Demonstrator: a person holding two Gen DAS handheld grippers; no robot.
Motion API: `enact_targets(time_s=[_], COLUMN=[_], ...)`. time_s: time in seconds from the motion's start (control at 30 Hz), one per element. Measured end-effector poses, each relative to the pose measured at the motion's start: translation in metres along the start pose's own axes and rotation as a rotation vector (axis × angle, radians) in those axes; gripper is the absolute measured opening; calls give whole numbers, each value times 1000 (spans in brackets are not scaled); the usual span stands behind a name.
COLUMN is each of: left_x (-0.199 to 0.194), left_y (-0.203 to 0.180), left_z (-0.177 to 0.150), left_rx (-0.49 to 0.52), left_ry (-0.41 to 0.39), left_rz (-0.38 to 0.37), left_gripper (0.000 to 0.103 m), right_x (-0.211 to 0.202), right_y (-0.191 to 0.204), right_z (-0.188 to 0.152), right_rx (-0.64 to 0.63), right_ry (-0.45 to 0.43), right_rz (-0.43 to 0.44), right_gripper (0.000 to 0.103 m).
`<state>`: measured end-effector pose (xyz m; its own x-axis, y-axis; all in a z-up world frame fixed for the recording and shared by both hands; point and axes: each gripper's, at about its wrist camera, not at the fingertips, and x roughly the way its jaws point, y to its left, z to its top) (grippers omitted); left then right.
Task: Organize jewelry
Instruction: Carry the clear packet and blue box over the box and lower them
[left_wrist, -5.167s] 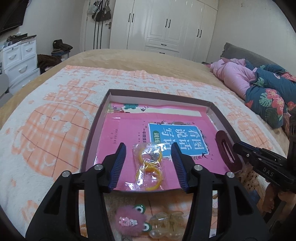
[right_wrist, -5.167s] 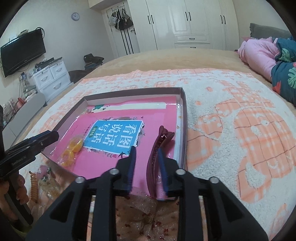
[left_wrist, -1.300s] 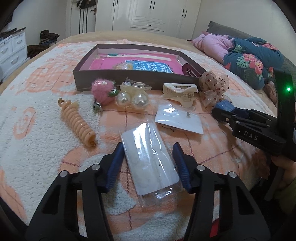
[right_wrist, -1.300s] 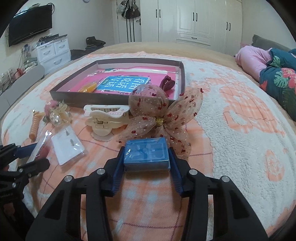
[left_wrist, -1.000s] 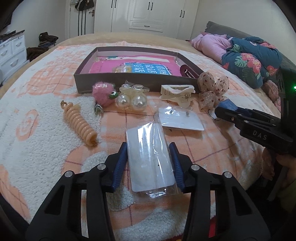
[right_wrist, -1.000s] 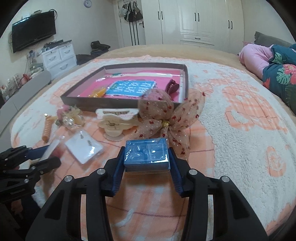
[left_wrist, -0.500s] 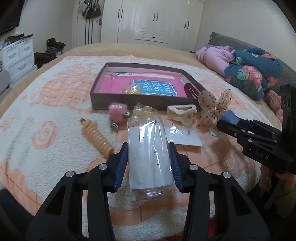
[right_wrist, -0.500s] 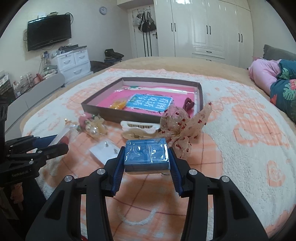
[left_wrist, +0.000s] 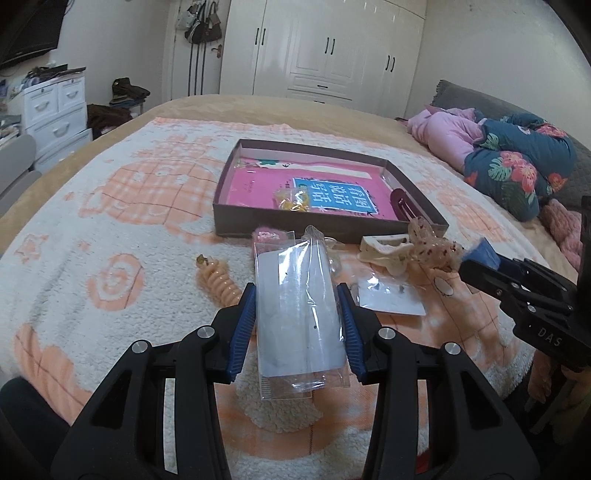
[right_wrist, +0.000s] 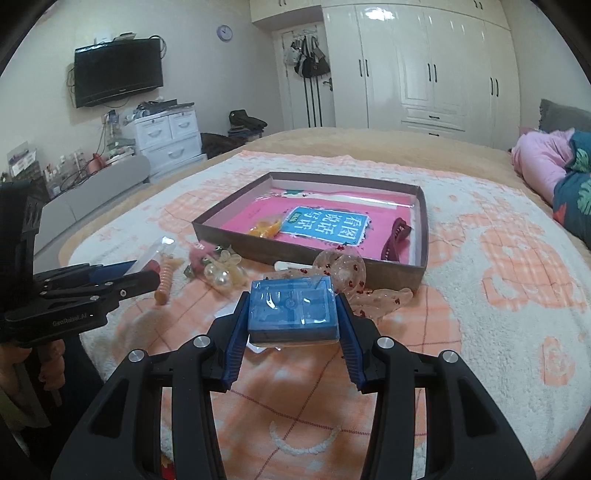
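Above the blanket (left_wrist: 92, 236), the left gripper (left_wrist: 297, 317) clamps a packet (left_wrist: 295, 314), the right gripper (right_wrist: 293, 314) a blue box (right_wrist: 291, 306); both should clear the tray (right_wrist: 295, 258) wall before release.

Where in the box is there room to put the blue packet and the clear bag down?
Inside the box, pink floor lies bare between the yellow rings and the left wall, with more between the blue label and the dark red clip. In front of the box it is crowded: pearl clip, spiral tie, sheer bow.
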<state>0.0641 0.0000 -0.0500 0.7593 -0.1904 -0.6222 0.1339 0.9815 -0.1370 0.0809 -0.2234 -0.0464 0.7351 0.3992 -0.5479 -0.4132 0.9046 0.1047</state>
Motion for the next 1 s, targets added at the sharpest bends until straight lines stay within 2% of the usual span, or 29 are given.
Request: enact_targets(time_s=[0.23,0.33,0.4,0.57,0.77,0.87,0.93,0.97,1.0], left_x=[3,5,6,6,8,10,12,12,13], left_y=[3,2,2,0,-2,-2,-2,-3,-3], left_z=[0,-1,-1,-1,3,6,10,12,16], left_rx=[-8,-10,-12,-8,-7,-8,-7,-8,-8], left_ry=[7,10,10,5,-1,-3,-8,-10,-13], left_rz=[-12,-22,-29,-45,-58,-66,-71,-73,-76], left_gripper=[35,35,35,35,35,35,35,35,35], right_x=[3,5,5,3,18,24,22,20,17], right_y=[-28,-33,-34,-13,3,8,8,6,2], right_z=[-6,-13,-16,-17,-22,-24,-24,-23,-21], right_rx=[125,137,147,60,-35,-92,-95,-86,-70], right_ry=[76,102,112,96,128,127,123,118,106], right_rz=[-17,-46,-35,-8,-83,-132,-129,-125,-121], right_gripper=[44,43,43,46,49,46,45,40,15])
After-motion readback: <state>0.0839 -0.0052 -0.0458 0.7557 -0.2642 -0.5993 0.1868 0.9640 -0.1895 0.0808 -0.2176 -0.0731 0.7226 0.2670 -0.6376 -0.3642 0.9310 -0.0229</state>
